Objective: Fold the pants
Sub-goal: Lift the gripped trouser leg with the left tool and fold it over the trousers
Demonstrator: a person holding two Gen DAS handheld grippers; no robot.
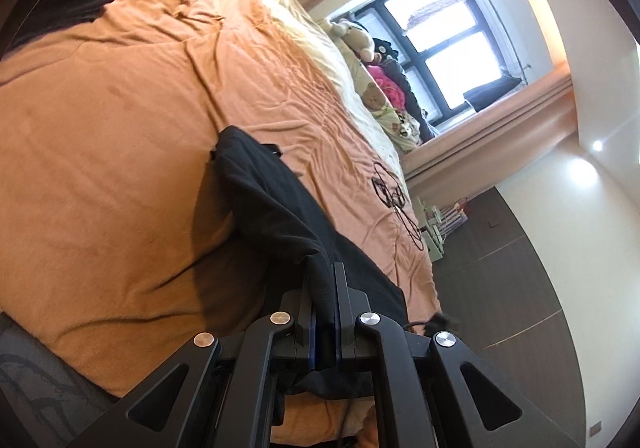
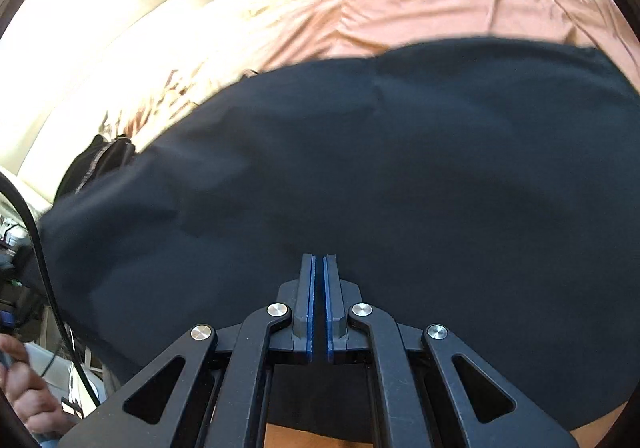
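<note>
Your left tool (image 1: pixel 324 280) is clamped on the black pants (image 1: pixel 276 204), lifting a fold off the bed (image 1: pixel 100 128). Your right tool (image 2: pixel 319 268), fingers nearly together, grips nothing visible above the spread pants (image 2: pixel 360 168). Folding has barely begun.

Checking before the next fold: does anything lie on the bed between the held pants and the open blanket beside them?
Nothing visible does. The left gripper pinches the black pants, and the orange blanket beside them is bare; the black cable lies on the other side.
</note>
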